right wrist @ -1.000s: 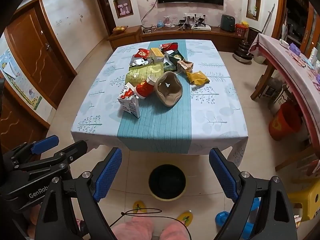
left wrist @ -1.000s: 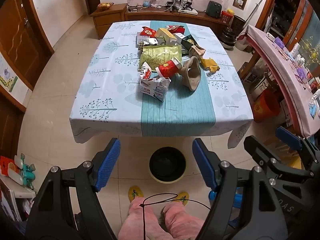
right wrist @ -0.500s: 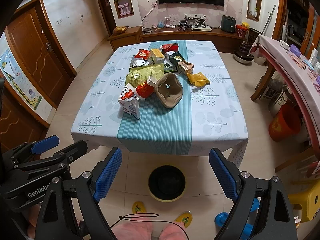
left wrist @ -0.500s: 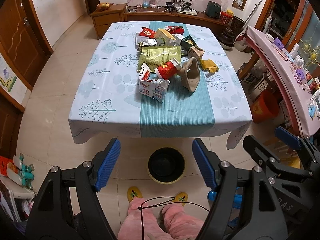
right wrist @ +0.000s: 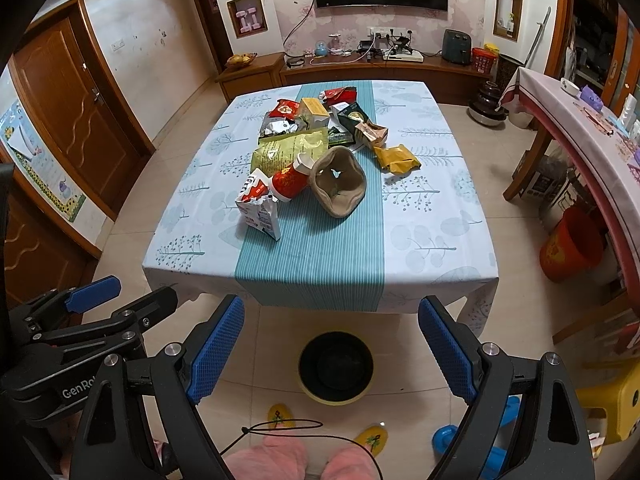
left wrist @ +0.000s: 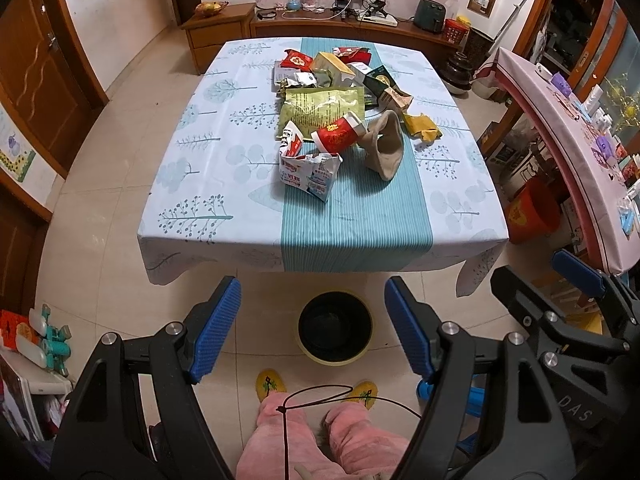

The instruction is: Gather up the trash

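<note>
The trash (left wrist: 340,108) lay heaped in the upper middle of the frame, on the teal stripe of the table (left wrist: 208,184): a torn white packet (left wrist: 310,174) nearest the front, a red cup (left wrist: 338,134) on its side behind it, a tan pouch (left wrist: 386,150) just beside that, a green bag (left wrist: 320,106) farther back. A black bin (left wrist: 335,328) stood on the floor below the table's front edge, low in the frame. The left gripper (left wrist: 312,328) and right gripper (right wrist: 332,354) both gaped wide and empty, well apart from the heap.
</note>
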Demonstrator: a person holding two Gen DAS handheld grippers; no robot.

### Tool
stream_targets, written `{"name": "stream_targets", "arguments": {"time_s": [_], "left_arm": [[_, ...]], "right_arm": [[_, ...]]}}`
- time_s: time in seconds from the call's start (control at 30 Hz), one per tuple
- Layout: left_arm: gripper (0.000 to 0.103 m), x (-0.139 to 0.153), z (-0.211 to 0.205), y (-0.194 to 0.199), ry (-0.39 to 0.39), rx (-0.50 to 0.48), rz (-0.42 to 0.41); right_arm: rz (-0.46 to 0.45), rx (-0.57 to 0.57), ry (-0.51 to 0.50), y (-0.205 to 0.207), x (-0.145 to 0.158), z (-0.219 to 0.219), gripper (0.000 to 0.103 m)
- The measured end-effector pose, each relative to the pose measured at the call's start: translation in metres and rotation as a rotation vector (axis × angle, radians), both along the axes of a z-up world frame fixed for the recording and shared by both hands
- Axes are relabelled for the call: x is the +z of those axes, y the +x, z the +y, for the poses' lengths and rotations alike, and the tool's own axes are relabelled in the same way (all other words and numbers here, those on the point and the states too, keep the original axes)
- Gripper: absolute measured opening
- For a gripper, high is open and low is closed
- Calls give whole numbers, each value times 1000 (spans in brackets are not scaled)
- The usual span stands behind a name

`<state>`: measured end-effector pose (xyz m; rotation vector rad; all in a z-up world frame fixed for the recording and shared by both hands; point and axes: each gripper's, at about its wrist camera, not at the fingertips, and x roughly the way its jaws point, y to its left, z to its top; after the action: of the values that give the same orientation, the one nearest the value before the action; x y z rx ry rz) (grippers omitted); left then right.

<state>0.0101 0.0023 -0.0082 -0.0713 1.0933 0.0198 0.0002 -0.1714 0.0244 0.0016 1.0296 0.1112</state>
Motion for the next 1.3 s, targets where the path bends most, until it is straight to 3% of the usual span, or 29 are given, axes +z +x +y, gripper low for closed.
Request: {"name": "stream_targets", "arguments": {"time_s": [1.3], "left_arm": [[72,-5,-2,4,3,22,19]], "right_arm": [[16,19,54,6,-10,-6,90]]}}
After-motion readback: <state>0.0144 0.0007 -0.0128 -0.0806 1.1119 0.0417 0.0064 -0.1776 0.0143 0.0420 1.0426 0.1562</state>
